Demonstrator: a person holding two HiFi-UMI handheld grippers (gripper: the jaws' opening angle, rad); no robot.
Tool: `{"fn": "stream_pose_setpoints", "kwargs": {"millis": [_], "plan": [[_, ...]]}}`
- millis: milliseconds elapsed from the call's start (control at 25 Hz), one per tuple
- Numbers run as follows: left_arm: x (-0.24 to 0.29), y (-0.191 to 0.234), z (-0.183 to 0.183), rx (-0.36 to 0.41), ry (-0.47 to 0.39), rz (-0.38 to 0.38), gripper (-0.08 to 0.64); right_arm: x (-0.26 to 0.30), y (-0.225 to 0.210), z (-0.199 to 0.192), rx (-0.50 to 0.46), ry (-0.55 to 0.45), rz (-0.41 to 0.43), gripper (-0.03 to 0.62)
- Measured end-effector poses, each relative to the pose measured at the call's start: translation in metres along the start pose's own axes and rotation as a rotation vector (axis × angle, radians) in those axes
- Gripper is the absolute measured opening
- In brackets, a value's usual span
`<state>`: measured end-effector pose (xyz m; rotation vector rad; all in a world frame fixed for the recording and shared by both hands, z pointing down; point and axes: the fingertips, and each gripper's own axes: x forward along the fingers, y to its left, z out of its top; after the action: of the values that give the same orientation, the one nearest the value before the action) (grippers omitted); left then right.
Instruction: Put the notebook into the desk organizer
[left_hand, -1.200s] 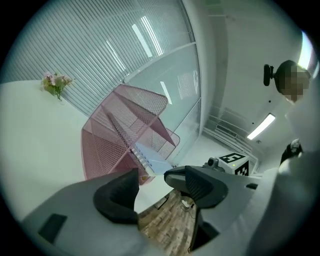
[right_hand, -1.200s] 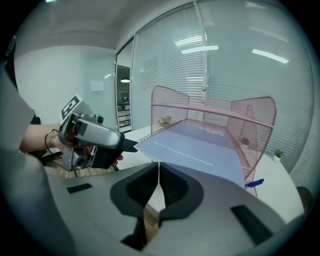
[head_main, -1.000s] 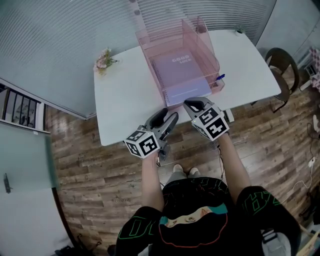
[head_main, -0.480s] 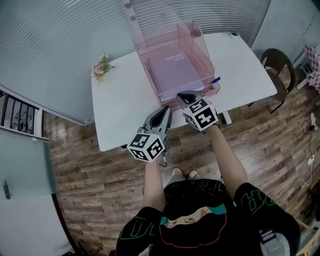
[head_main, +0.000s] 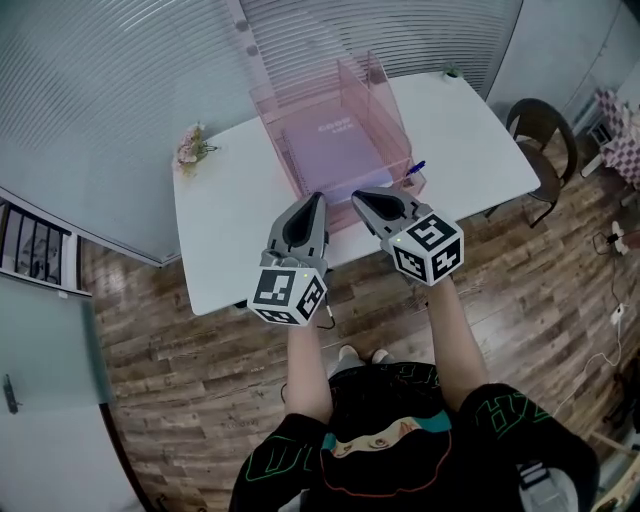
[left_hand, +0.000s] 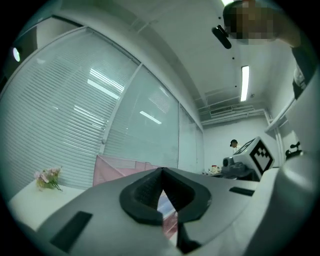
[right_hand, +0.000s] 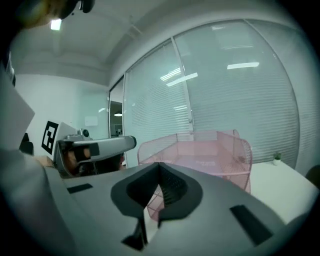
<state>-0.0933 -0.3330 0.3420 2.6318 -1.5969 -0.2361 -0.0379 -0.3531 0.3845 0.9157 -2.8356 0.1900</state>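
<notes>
Left hand-held gripper (head_main: 315, 198): its jaws have just been closing and now meet tip to tip, with nothing between them, as confirmed in the left gripper view (left_hand: 161, 174). Right hand-held gripper (head_main: 358, 195): jaws together and likewise empty, as its own view (right_hand: 159, 168) confirms.

Both are raised side by side over the near edge of the white bench (head_main: 228, 225), pointing towards the far side.

The notebook (head_main: 335, 145), lavender-covered, lies flat inside the pink desk organizer (head_main: 274, 128), in its open tray. The organizer stands at mid-bench, towards the far edge.

A blue pen (head_main: 416, 167) rests at the organizer's right near corner. A small bunch of flowers (head_main: 188, 146) sits at the bench's far left corner. A dark chair (head_main: 536, 125) stands on the right.
</notes>
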Motion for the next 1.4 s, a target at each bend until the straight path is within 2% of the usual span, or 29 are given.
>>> {"fn": "stream_pose_setpoints", "kwargs": {"millis": [120, 200, 360, 440, 800, 1120, 1400], "plan": [[0.009, 0.003, 0.014, 0.096, 0.032, 0.085, -0.006, -0.017, -0.005, 0.029, -0.06, -0.052, -0.075, 0.002], [0.009, 0.0, 0.027, 0.152, 0.017, 0.127, -0.006, -0.029, -0.009, 0.044, -0.085, -0.083, -0.137, 0.002], [0.002, -0.013, 0.045, 0.228, -0.034, 0.174, -0.006, -0.055, -0.022, 0.06, -0.062, -0.138, -0.266, 0.002], [-0.002, -0.014, 0.045, 0.242, -0.039, 0.2, -0.006, -0.062, -0.024, 0.061, -0.056, -0.143, -0.303, 0.002], [-0.026, -0.005, 0.04, 0.241, -0.049, 0.298, -0.006, -0.07, -0.017, 0.053, -0.08, -0.13, -0.323, 0.002], [-0.037, -0.013, 0.039, 0.252, -0.047, 0.321, -0.006, -0.078, -0.01, 0.055, -0.092, -0.146, -0.315, 0.002], [-0.041, -0.017, 0.024, 0.233, -0.027, 0.323, -0.006, -0.086, -0.014, 0.044, -0.093, -0.129, -0.355, 0.002]]}}
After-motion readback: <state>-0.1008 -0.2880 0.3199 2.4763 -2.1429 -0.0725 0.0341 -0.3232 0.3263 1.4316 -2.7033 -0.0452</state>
